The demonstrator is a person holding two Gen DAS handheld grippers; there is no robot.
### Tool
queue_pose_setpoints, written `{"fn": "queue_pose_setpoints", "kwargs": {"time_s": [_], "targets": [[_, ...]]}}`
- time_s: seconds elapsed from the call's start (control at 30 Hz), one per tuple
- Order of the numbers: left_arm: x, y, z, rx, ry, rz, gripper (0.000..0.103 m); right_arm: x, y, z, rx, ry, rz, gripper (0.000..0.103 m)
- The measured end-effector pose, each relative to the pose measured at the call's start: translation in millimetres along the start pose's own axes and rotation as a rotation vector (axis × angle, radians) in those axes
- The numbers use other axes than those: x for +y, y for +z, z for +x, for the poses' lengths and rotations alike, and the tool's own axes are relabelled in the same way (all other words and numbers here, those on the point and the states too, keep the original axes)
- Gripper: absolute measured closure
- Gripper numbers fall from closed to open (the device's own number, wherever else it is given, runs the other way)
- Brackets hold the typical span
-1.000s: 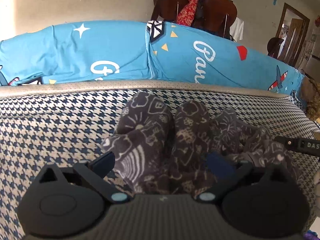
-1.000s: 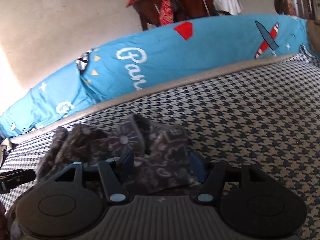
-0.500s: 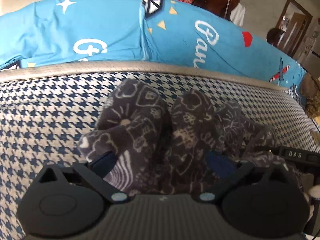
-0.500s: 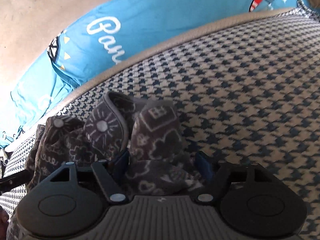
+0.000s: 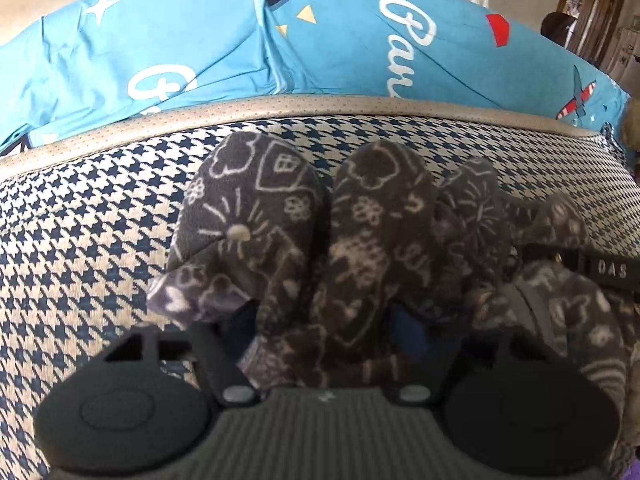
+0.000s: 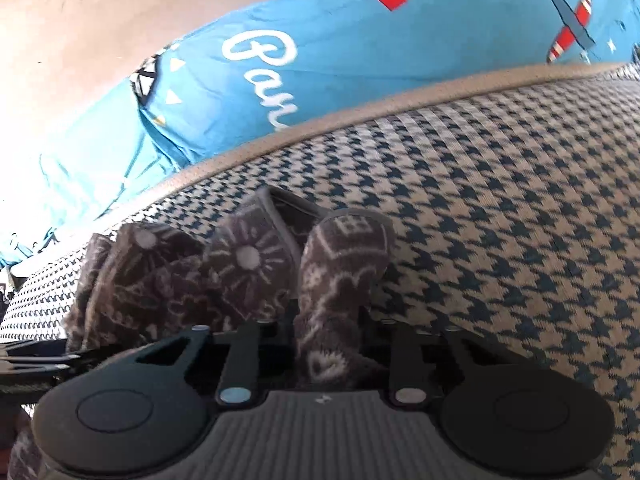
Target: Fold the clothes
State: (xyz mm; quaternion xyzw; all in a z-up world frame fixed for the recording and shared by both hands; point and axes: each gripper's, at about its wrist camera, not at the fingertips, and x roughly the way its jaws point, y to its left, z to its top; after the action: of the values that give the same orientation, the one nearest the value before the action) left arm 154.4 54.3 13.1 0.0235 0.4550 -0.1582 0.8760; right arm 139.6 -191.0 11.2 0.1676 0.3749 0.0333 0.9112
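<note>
A dark grey fleece garment point(image 5: 320, 240) with white doodle print lies bunched in folds on a houndstooth surface point(image 5: 80, 220). My left gripper point(image 5: 324, 328) is shut on a thick bunch of its near edge. The garment also shows in the right wrist view point(image 6: 248, 272), where my right gripper point(image 6: 328, 336) is shut on another fold of it. The right gripper's black body point(image 5: 592, 268) shows at the right of the left wrist view, beside the cloth.
A bright blue printed sheet point(image 5: 360, 40) runs along the far side behind a beige piped edge point(image 5: 320, 104). A doorway point(image 5: 592, 20) and dark furniture stand at the back right. The houndstooth surface point(image 6: 520, 220) stretches bare to the right of the garment.
Both grippers have closed from open onto the garment's near folds. The cloth has bunched higher and nearer to the cameras.
</note>
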Motion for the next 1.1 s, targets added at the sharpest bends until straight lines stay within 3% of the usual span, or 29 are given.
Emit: {"fn": "queue_pose_setpoints", "kwargs": {"time_s": [0.17,0.33,0.4,0.53,0.63,0.8,0.93,1.0,1.03,1.07,1.1], "targets": [[-8,-4,-10,-0.059,0.055,0.013,0.057,16,8,-7,-0.064,0.054,-0.016,0.081],[-3,-1,-24,-0.141,0.159,-0.034,0.065,36,20,-27,-0.191,0.191,-0.016,0.081],[6,2,-28,-0.171,0.222,-0.07,0.066,45,25,-36,-0.247,0.254,-0.013,0.081],[31,9,-35,-0.216,0.42,-0.15,0.072,70,32,-51,-0.342,0.376,-0.029,0.081],[69,12,-43,-0.205,0.474,-0.291,0.072,85,35,-54,-0.388,0.441,-0.032,0.077],[100,14,-50,-0.18,0.367,-0.408,0.072,105,33,-42,-0.358,0.367,-0.085,0.074],[93,18,-48,-0.182,0.282,-0.399,0.068,100,32,-35,-0.333,0.294,-0.067,0.074],[83,19,-49,-0.193,0.269,-0.37,0.061,95,33,-34,-0.341,0.197,-0.063,0.063],[79,19,-49,-0.197,0.266,-0.357,0.059,96,34,-35,-0.353,0.13,-0.071,0.046],[75,18,-49,-0.197,0.262,-0.347,0.058,96,34,-35,-0.369,0.06,-0.076,0.035],[73,18,-48,-0.195,0.258,-0.34,0.058,96,34,-38,-0.396,0.009,-0.08,0.034]]}}
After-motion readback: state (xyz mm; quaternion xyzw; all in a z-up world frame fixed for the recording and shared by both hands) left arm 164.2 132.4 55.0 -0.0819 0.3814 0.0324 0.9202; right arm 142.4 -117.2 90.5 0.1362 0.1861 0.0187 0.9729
